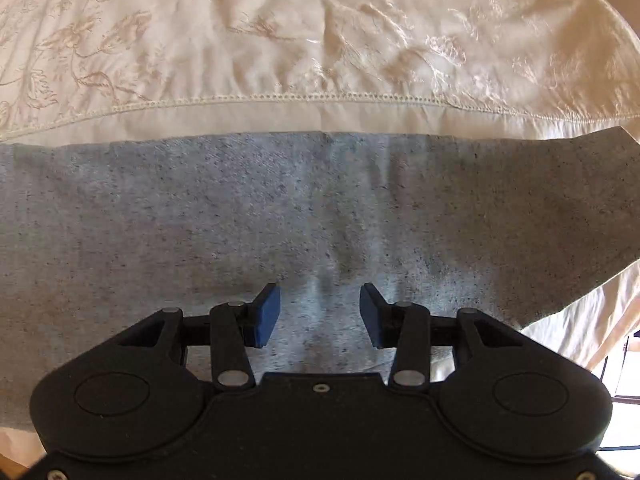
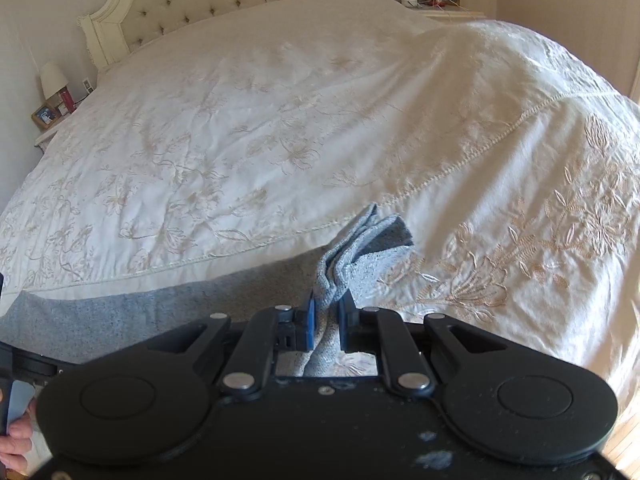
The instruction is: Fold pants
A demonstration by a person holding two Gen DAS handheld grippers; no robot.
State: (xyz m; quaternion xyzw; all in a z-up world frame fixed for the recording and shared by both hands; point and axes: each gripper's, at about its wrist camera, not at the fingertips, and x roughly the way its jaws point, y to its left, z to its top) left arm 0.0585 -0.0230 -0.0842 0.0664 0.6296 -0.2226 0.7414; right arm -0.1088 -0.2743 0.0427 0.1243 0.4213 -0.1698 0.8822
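Below your left gripper, the grey pants lie spread flat across the near edge of the bed, on the cream embroidered bedspread. Its blue pads stand apart with nothing between them, close above the cloth.

Ahead of your right gripper, the jaws are pinched on a bunched end of the pants, lifted clear of the bedspread. Your left hand shows at the lower left edge.

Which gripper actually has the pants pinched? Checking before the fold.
The right gripper: grey pants bunch between its pads. The left gripper gapes above flat fabric.
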